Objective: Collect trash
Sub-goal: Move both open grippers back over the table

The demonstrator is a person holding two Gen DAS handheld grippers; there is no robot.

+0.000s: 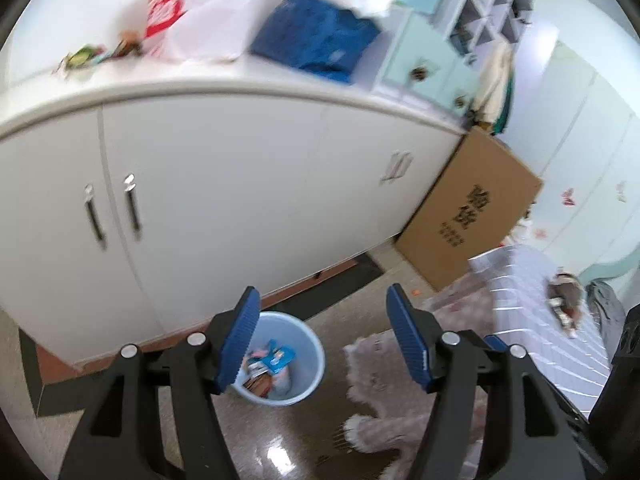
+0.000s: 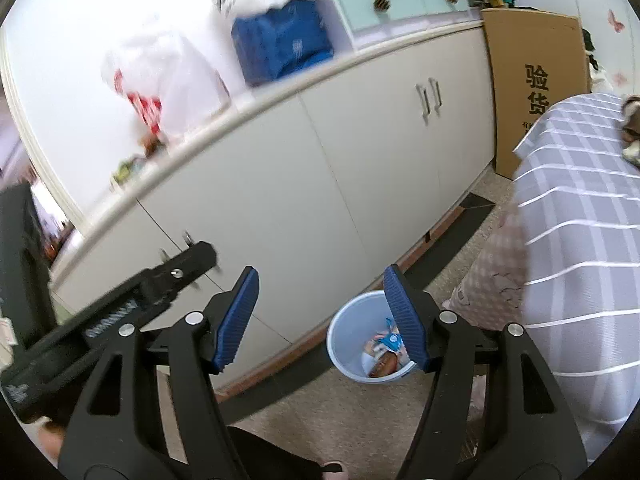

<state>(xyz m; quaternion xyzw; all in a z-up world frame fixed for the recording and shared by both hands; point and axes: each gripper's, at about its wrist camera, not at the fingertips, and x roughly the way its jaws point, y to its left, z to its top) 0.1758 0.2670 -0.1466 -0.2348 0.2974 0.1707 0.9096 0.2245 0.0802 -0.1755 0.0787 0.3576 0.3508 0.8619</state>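
A pale blue bin (image 1: 308, 346) stands on the floor by the white cabinet, with several wrappers (image 1: 272, 360) inside. My left gripper (image 1: 322, 300) hangs open well above it, nothing between its blue pads. In the right wrist view the same bin (image 2: 346, 336) with wrappers (image 2: 386, 350) sits below my right gripper (image 2: 320, 280), which is open and empty too. The left gripper's black body (image 2: 120, 304) shows at the left of that view. Small crumpled wrappers (image 1: 86, 56) lie on the cabinet top, and wrappers (image 2: 128, 168) show near its edge in the right wrist view.
White cabinet (image 1: 224, 184) with metal handles runs across both views. On top lie white plastic bags (image 1: 192, 4) and a blue pack (image 1: 316, 36). A cardboard box (image 1: 468, 216) leans at its end. A checked bed cover (image 2: 580, 240) fills the right; a fluffy rug (image 1: 384, 360) lies on the floor.
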